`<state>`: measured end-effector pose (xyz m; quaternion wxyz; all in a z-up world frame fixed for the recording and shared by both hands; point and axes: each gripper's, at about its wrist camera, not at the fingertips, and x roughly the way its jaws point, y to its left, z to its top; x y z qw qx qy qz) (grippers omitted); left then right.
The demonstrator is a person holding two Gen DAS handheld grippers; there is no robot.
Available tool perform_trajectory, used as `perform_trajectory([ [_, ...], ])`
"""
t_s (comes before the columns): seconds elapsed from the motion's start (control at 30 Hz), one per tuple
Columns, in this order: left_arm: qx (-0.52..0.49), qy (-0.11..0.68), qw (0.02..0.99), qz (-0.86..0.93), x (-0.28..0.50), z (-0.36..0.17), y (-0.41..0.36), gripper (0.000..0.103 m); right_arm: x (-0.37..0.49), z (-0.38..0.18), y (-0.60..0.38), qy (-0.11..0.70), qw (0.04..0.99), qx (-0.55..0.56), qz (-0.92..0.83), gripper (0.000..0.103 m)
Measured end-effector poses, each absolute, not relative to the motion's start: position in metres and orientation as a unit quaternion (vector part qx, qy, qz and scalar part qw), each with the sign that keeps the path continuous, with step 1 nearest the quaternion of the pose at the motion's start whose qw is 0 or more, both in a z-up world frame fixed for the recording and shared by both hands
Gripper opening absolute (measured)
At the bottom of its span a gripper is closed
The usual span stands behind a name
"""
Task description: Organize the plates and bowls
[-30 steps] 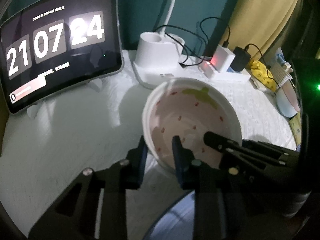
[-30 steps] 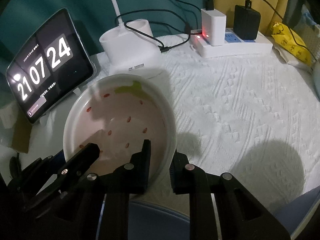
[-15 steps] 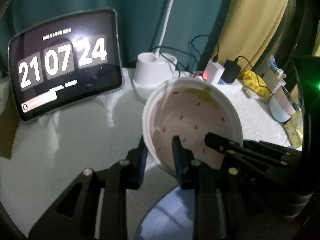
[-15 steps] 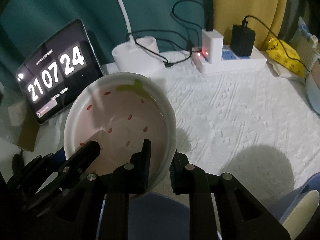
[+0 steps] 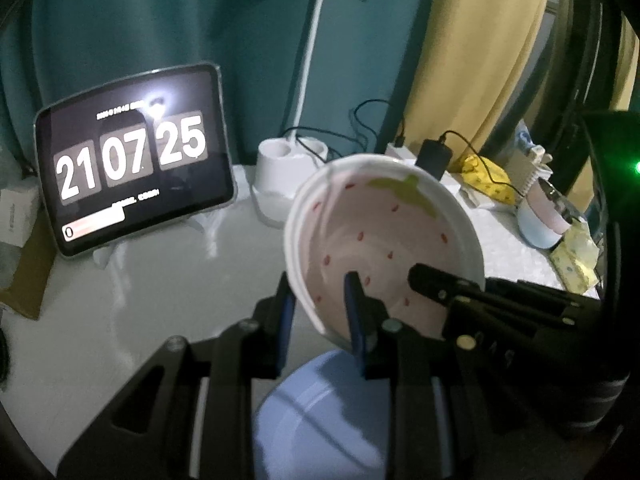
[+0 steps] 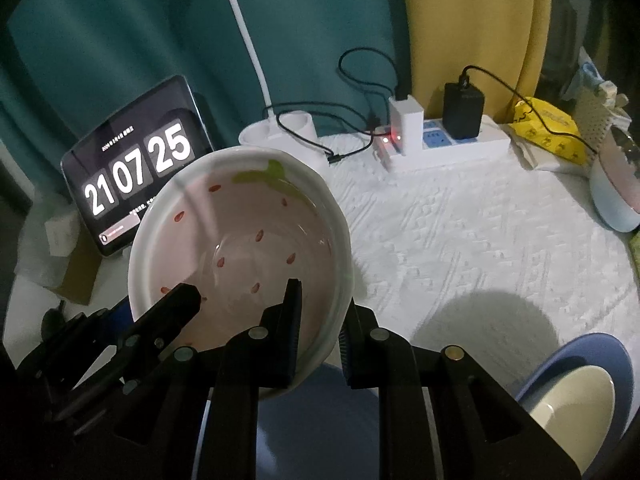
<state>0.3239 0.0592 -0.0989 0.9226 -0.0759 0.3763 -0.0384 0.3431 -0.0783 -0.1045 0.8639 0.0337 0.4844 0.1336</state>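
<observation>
A white bowl (image 5: 380,232) with a pink strawberry pattern inside hangs tilted above the table, held from both sides. My left gripper (image 5: 320,314) is shut on its left rim, one finger inside and one outside. On the opposite rim, my right gripper (image 6: 320,326) is shut in the same way. In the right wrist view the bowl (image 6: 240,240) fills the middle, and the left gripper (image 6: 176,304) reaches in from the lower left. A blue plate (image 5: 320,412) lies on the table right beneath the bowl.
A tablet clock (image 5: 132,160) leans at the back left beside a white lamp base (image 5: 280,168). A power strip (image 6: 440,144) with chargers and a yellow packet (image 6: 548,124) sit at the back. A cream bowl on a blue plate (image 6: 576,400) is front right, a blue-and-pink bowl (image 6: 612,192) far right.
Both grippers have risen with the bowl still held between them. The table and the blue plate now lie farther below, and more of the curtain shows.
</observation>
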Motion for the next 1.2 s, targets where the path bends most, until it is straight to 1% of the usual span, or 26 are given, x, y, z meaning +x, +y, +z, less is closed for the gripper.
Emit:
perform_trajectory([
  [0.57, -0.065, 0.367, 0.926, -0.056, 0.296, -0.079, 0.022, 0.025, 0.316, -0.075, -0.116, 0.462, 0.876, 0.047, 0.132, 0.018],
  [1.2, -0.044, 0.373, 0.923, -0.082, 0.275, -0.074, -0.034, 0.025, 0.285, -0.062, -0.170, 0.446, 0.885, 0.069, 0.116, 0.018],
])
